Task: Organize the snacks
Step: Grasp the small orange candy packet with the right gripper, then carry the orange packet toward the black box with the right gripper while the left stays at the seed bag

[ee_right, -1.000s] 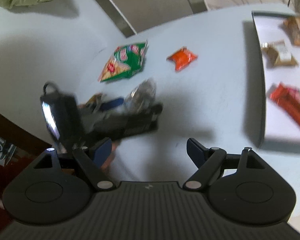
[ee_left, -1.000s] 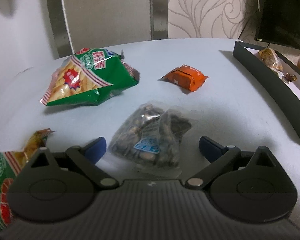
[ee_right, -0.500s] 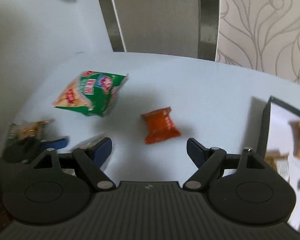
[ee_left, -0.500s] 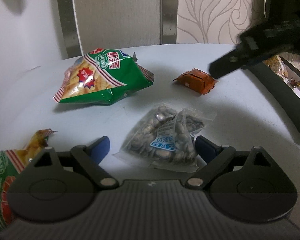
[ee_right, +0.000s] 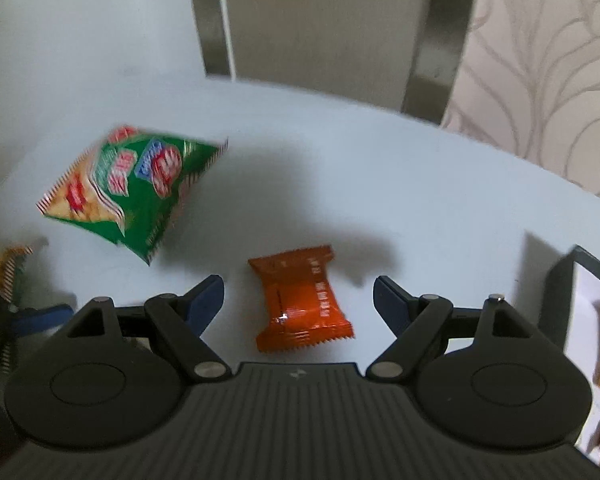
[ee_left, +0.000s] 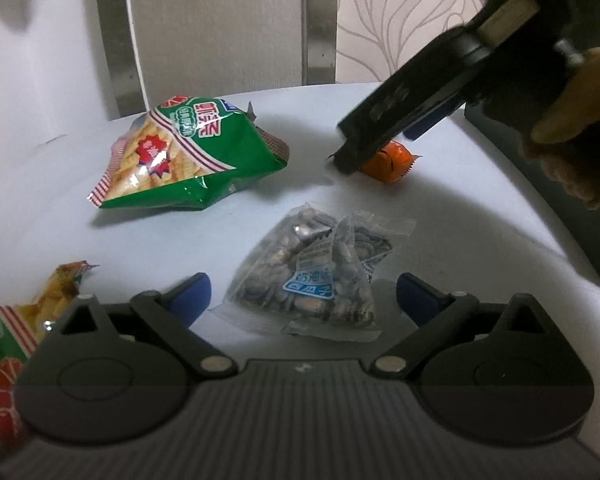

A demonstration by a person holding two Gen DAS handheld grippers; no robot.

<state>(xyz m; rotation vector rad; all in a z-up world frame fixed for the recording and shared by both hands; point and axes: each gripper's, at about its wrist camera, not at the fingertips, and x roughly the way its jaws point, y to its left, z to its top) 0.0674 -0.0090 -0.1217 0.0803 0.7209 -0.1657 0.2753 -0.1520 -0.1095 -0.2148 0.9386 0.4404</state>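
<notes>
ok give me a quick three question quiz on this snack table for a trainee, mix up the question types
1. True or false: the right gripper is shut on the orange snack packet.
2. Which snack lies between the open fingers of the left gripper?
A. green chip bag
B. clear sunflower seed packet
C. orange snack packet
3. Fill in: in the right wrist view, the black tray sits at the ____ edge of the picture.

Key
1. False: its jaws are open, one on either side of the packet.
2. B
3. right
</notes>
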